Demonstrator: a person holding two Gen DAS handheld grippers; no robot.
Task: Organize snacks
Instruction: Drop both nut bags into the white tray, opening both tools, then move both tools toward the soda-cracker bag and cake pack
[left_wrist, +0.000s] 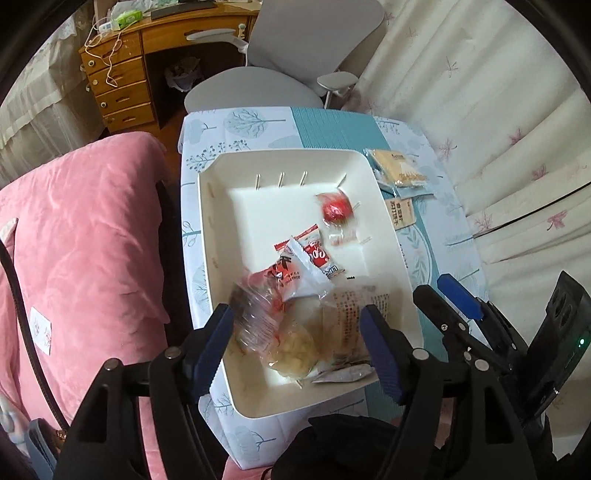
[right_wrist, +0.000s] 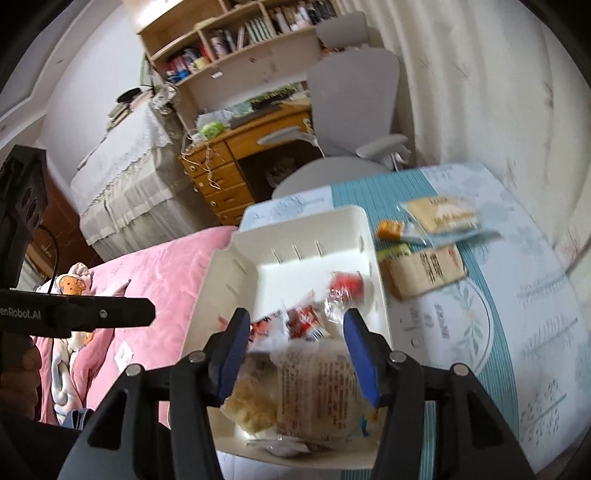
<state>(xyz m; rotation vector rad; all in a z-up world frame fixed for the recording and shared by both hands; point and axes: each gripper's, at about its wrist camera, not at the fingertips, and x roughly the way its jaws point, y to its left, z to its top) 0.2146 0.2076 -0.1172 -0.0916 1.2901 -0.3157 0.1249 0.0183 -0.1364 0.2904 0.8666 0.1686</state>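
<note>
Over the white plastic tray (left_wrist: 218, 206), the left gripper (left_wrist: 297, 345) stands open around a blurred clear-wrapped snack (left_wrist: 266, 317), gripping nothing. The right gripper (right_wrist: 295, 354), also open, frames a printed bun packet (right_wrist: 317, 387). Unbinned cracker packets (right_wrist: 443, 216) lie further right; a careless reach could snag them off the table.

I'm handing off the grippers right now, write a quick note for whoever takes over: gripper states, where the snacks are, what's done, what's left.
Left gripper: jaws open over the near end of the white bin, holding nothing; a clear-wrapped snack lies loose below.
Right gripper: jaws open above the printed-wrapper pastry, not pressing on it.
In the bin: the pastry, clear-wrapped snacks, red-and-white packets and a red round candy.
Left to do: cracker packs, a tan packet and a small orange packet lie on the tablecloth right of the bin. Move them in.
</note>
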